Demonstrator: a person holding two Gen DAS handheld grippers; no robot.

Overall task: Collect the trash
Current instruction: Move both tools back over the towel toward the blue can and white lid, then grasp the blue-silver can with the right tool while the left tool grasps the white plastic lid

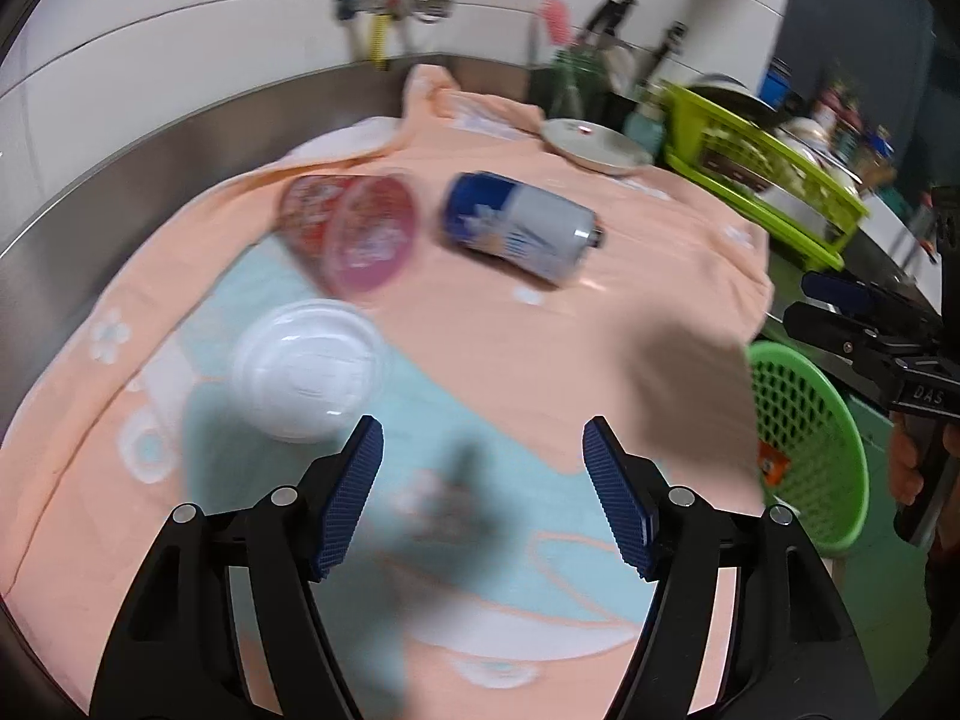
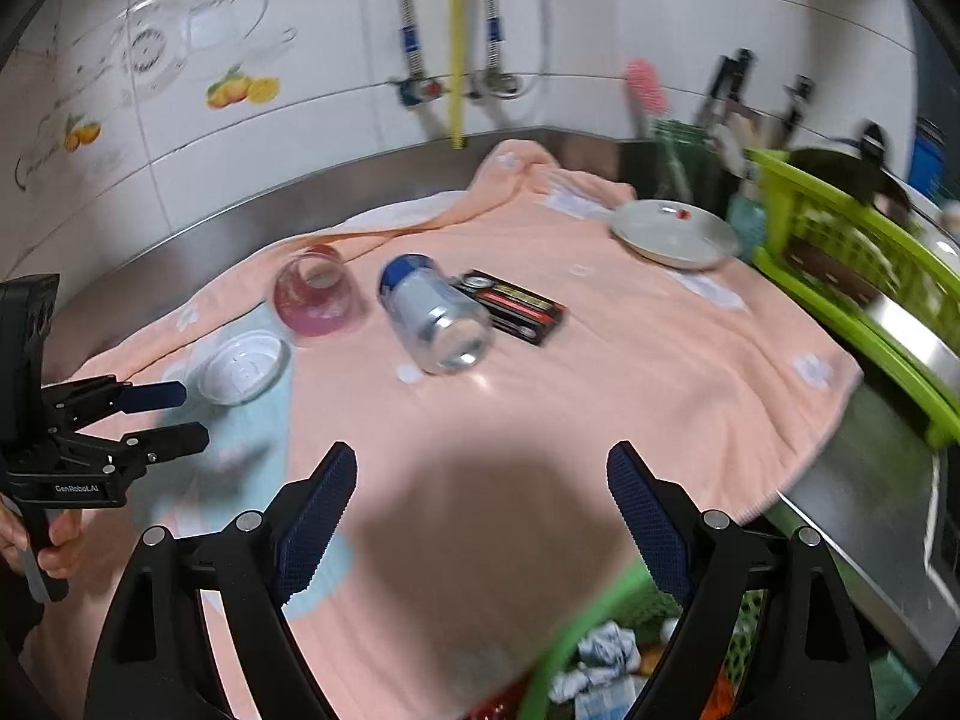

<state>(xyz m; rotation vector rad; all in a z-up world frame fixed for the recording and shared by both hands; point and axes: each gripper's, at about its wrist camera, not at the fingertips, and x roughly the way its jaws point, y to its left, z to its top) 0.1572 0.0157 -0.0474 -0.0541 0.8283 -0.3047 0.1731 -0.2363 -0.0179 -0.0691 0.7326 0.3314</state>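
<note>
Both the left gripper (image 1: 483, 492) and right gripper (image 2: 480, 516) hang empty, fingers apart, between pickups, I'd say; next means reaching toward twelve o'clock for the can (image 1: 519, 228) lying on the towel (image 1: 630, 300), basket (image 1: 804, 450) at three o'clock.

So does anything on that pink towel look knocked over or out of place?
Yes. The blue-and-silver can and the red cup both lie tipped on their sides on the towel. A clear plastic lid sits loose near them. Nothing looks spilled.
</note>
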